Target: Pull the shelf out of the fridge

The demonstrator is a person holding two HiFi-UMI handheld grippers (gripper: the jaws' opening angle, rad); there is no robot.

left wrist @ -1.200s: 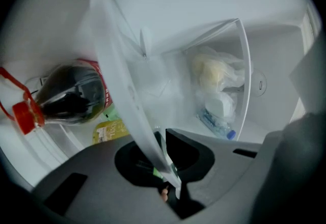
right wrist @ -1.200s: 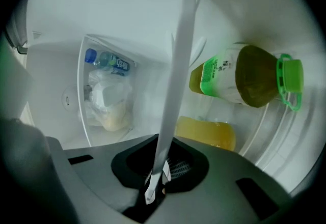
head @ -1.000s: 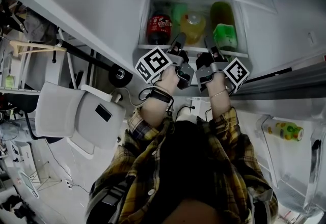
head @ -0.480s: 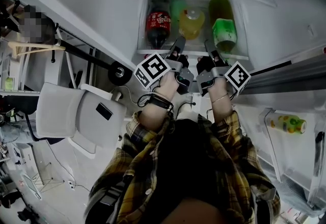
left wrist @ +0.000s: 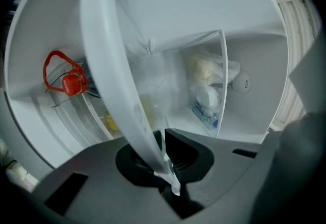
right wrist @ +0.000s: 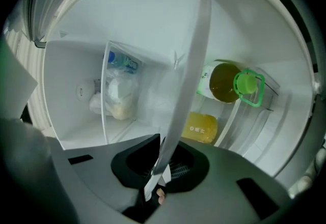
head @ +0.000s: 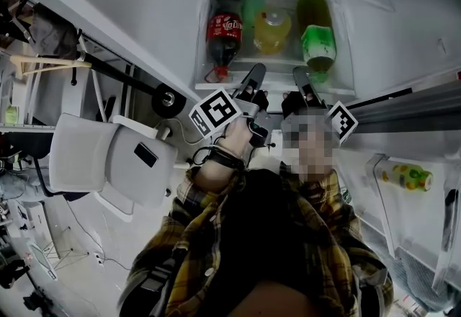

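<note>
The shelf (head: 216, 85) sits inside the open fridge (head: 403, 34), its white front strip nearest the person. The left tool (head: 256, 76) and the right tool (head: 302, 81) are side by side, and each is clamped narrowly on that strip. A cola bottle (head: 222, 34), a yellow bottle (head: 272, 29) and a green-capped bottle (head: 317, 38) lie on the shelf.

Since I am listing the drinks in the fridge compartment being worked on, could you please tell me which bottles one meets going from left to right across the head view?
Red-labelled cola bottle → yellow drink bottle → green-capped bottle
</note>
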